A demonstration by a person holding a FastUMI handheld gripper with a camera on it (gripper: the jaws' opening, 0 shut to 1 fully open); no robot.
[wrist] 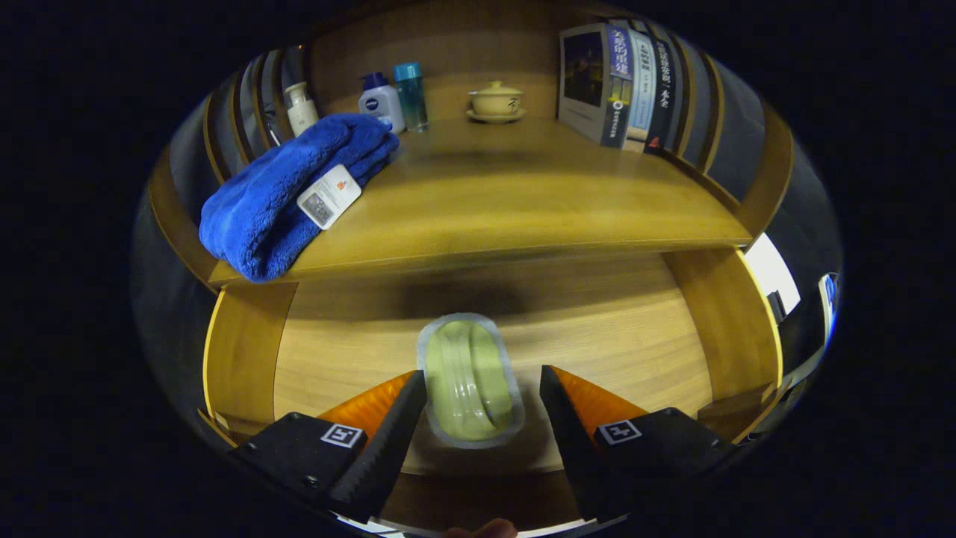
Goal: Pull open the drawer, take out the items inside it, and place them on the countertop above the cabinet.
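The tool [482, 415] is spread wide, pinching nothing. A pale green packet [469, 381] lies flat on the drawer [620, 336] floor between its fingers, nearer the left one, long axis running straight ahead toward the surface [523, 202].

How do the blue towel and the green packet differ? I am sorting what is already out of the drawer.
The blue towel lies folded on the countertop, hanging over its front edge; the green packet lies flat in the open drawer below. The towel is fluffy and bulky, the packet smooth and glossy. The towel lies well beyond the open gripper; the packet sits between its fingers, ungripped.
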